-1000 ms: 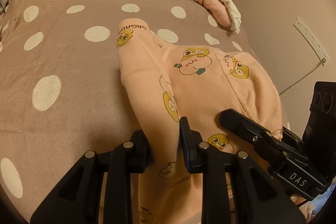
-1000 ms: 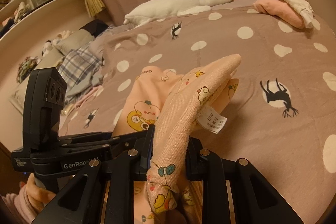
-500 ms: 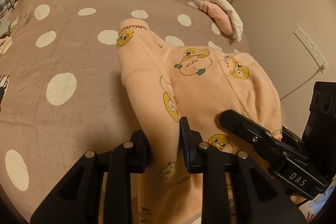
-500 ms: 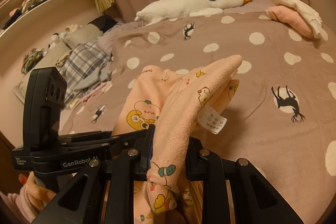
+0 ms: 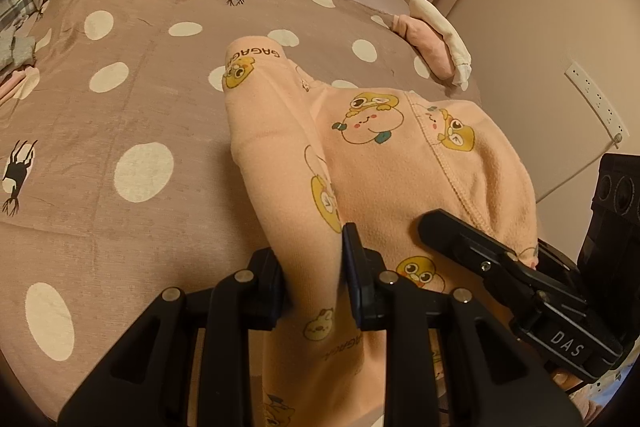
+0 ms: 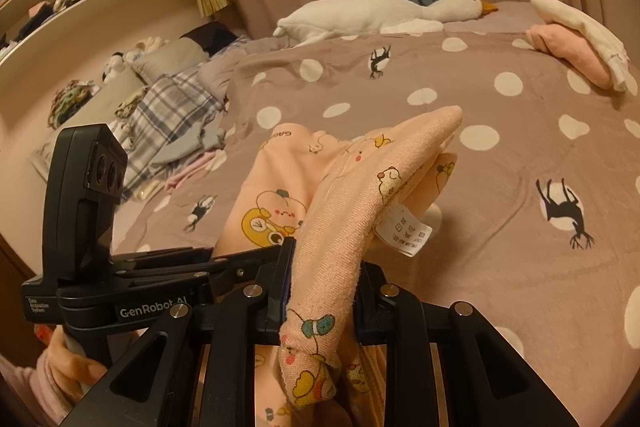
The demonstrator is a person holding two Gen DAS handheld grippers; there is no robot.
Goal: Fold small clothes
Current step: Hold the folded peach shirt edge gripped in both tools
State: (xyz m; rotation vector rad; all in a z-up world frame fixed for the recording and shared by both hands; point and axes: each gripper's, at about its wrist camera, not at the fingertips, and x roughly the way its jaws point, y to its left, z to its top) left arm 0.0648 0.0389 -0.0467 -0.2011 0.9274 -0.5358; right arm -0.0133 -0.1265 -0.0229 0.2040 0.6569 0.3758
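Bedspread (image 5: 120, 131): polka-dotted brown cover on which I work; it carries everything below.
Plush goose (image 6: 380, 13): lies along the far edge, apart from my work.
Folded pile (image 6: 576, 43): pink and white pieces stacked at the far right corner, judged already done.
Peach pyjama garment (image 5: 400, 163): printed with cartoon animals; near end lifted off the cover in my grip, far end resting on it. Long axis runs from me toward the goose, lettered hem farthest.
Care label (image 6: 404, 231): hangs from the raised edge.
Left gripper (image 5: 314, 283): clamped on the left fold.
Right gripper (image 6: 322, 279): pinched on the bunched right edge.
Progress: this piece is gathered only; I judge its folding and placing remain.
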